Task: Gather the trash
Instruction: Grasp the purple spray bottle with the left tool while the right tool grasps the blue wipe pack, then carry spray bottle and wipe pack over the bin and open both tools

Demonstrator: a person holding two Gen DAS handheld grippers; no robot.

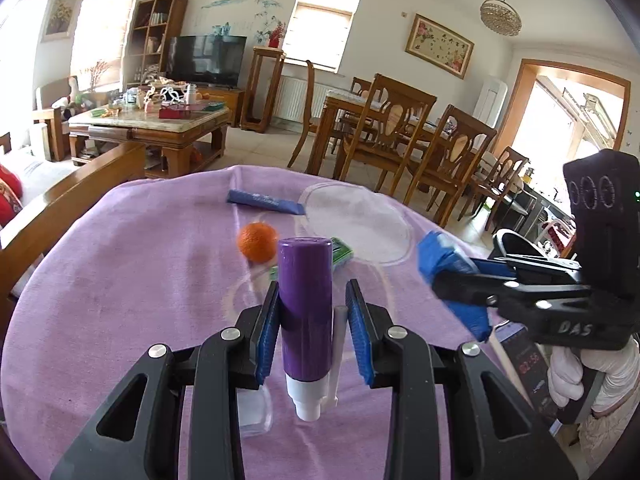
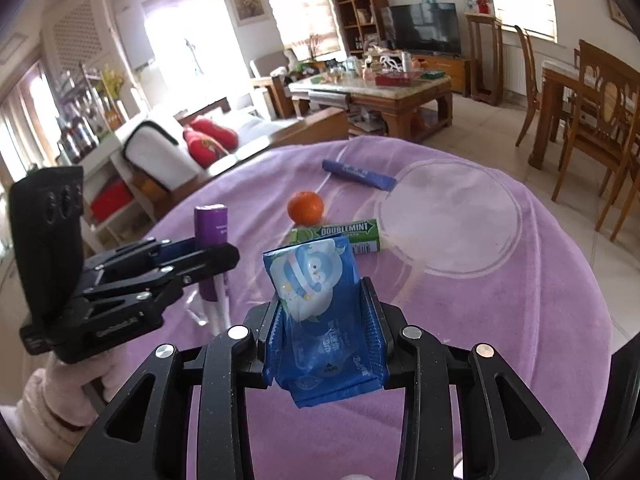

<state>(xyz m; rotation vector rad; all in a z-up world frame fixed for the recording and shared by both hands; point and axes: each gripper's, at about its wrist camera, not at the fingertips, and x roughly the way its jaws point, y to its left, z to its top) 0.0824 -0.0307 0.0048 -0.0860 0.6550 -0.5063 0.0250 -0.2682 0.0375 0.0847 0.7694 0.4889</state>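
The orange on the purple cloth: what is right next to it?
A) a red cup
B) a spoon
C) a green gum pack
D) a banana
C: the orange sits on the cloth with the green gum pack lying just beside it; no cup, banana or spoon shows there.

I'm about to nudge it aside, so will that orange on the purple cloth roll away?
The orange looks round and lies loose, so a push would probably set it rolling. The soft purple cloth may slow it. The gum pack close beside it might stop it on that side.
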